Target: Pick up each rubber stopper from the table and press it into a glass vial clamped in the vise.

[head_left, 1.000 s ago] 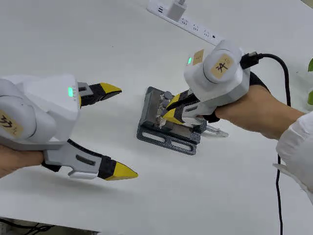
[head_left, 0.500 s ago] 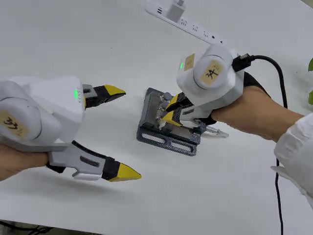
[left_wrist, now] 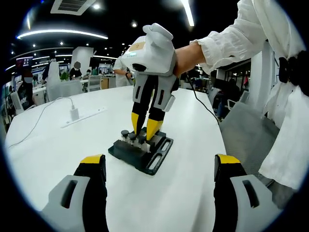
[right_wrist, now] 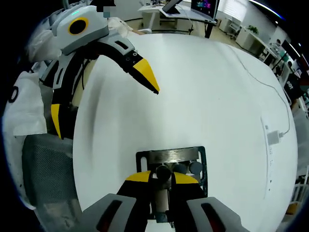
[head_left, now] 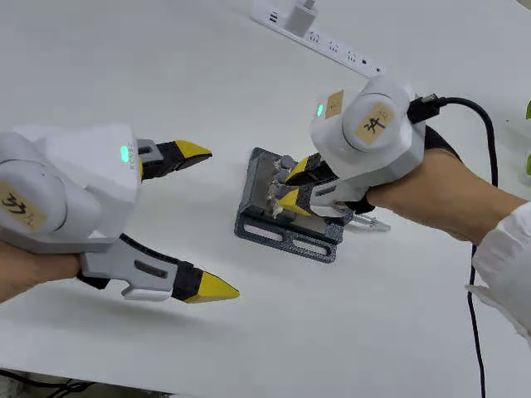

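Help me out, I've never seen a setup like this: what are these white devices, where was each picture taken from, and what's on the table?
There is no robot here. A person holds a hand-held gripper in each hand, each with two yellow-tipped fingers. The head view comes from a headset camera looking down. The two round pictures come from cameras riding on the grippers. On the white table sits a small vise clamping a row of stoppered glass vials, with a power strip beyond. The left gripper hovers open, holding nothing. The right gripper points down at the vise, its fingers closed around the dark stopper on one vial.
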Available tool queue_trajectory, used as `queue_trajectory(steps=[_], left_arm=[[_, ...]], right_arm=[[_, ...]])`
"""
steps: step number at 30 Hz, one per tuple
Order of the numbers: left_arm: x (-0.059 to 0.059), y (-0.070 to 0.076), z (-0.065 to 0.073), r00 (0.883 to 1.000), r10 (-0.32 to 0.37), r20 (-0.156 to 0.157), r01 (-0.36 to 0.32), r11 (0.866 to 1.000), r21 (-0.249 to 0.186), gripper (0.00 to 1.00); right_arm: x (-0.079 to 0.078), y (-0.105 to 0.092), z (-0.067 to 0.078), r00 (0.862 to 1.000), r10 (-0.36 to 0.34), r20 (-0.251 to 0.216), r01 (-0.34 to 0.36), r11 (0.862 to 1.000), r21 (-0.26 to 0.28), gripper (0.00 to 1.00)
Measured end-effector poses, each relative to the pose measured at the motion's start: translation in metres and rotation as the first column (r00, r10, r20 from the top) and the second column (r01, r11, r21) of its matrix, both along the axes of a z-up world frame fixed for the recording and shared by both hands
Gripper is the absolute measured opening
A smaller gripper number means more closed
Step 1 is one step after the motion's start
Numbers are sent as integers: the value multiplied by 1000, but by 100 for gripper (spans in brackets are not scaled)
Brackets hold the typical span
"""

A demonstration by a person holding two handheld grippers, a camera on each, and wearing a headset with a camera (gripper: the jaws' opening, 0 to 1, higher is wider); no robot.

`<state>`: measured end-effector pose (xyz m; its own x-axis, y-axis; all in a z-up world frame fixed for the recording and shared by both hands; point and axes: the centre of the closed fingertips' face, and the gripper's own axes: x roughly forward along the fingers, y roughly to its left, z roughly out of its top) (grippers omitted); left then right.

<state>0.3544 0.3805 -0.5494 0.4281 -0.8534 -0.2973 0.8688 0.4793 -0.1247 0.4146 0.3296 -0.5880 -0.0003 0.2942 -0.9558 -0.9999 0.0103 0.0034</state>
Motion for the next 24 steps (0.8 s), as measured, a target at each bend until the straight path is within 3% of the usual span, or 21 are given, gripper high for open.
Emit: queue_trajectory(steps=[8,13,24], left_arm=[[-1,1,-2,1000,-2,-5,2,1000,2,91],[0,2,-2,1000,-2,-7,2,1000,1,91],[0,2,-3,1000,-5,-13,5,1000,-1,91]], right_arm=[[9,0,16,998,-61,-22,62,996,70,6],[4,2,12,997,-65,-46,69,995,75,0],[5,0,-2,996,-64,-63,68,996,62,0]])
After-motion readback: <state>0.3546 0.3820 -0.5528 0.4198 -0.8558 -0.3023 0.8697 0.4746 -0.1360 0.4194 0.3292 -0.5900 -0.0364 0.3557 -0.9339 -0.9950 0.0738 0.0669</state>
